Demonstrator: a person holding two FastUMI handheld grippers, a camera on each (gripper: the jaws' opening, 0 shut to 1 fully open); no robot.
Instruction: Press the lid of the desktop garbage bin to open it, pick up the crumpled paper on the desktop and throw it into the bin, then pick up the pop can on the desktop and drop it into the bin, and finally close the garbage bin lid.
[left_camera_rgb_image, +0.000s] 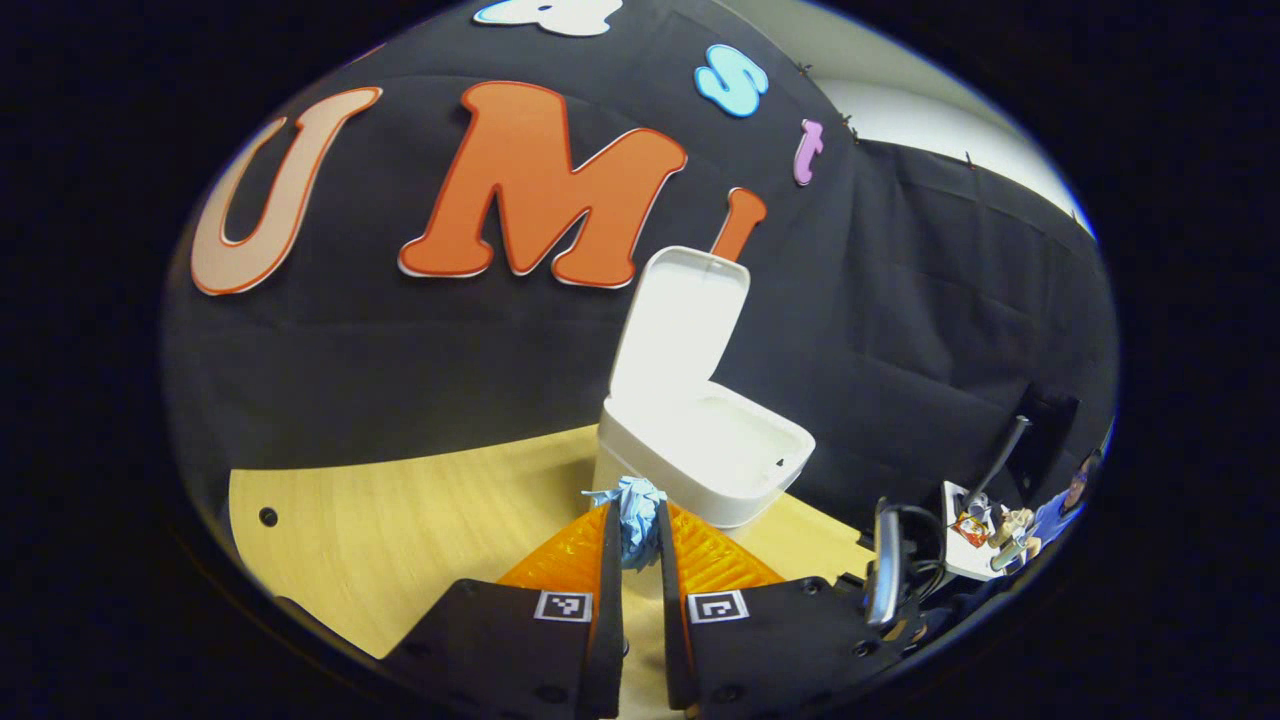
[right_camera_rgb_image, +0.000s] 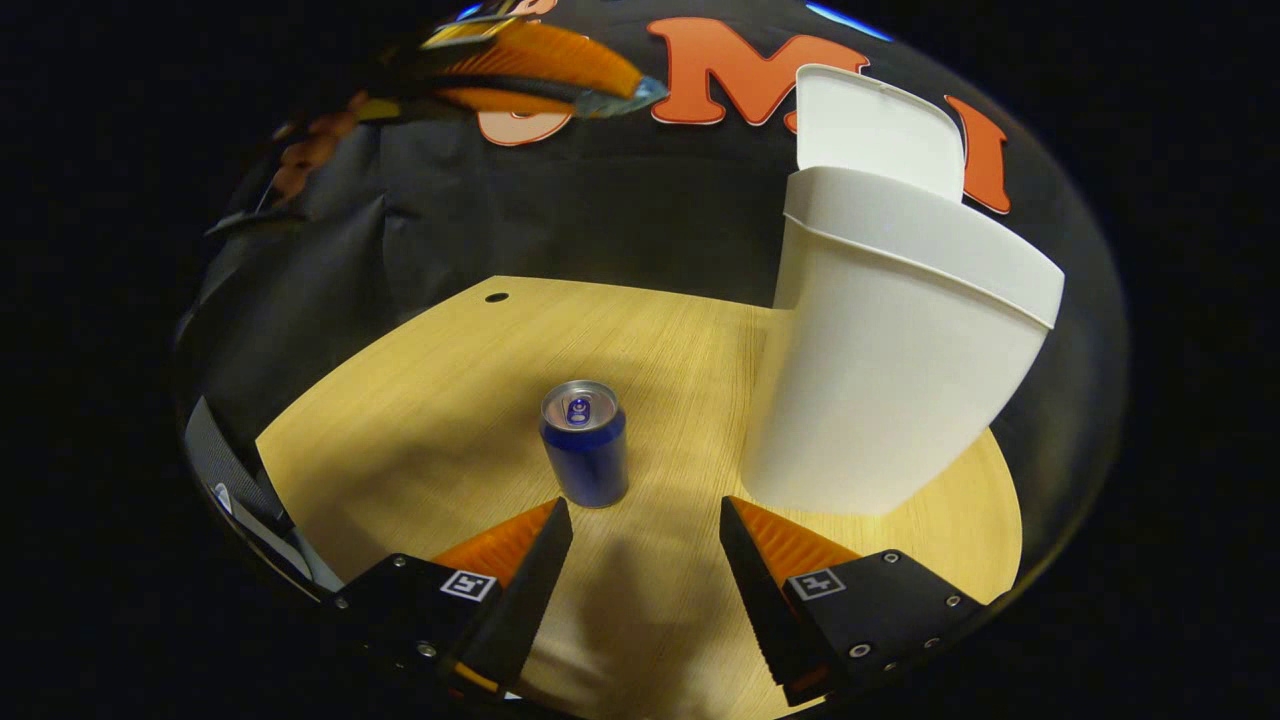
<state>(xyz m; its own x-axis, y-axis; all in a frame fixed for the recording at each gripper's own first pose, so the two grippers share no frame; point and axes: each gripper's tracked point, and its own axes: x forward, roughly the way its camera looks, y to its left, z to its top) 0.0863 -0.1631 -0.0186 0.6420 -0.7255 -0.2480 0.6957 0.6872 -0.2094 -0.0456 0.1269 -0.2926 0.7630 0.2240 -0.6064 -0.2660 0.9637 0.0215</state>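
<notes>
**Crumpled paper clamped in the left gripper, raised beside the open bin**

Crumpled paper, pale blue, sits pinched between the two fingers of the left gripper, whose jaws are drawn nearly together on it. The wad pokes up past the fingertips and hangs just short of the near rim of the garbage bin. The bin is white, its lid tipped up and back on its far edge, leaving the mouth open toward the gripper.

In the right gripper view, the right gripper hovers low over the table with its jaws wide apart and nothing between them. The pop can, blue with a silver top, stands upright on the table just ahead of the left-hand finger, apart from it. Bare wood lies all around the can, and a clear gap separates it from the bin's wall to its right. The left gripper shows high in this view, above table level.

The table is light wood with a curved edge and a small round hole near its far side. Black cloth hangs behind it as the booth wall.
</notes>
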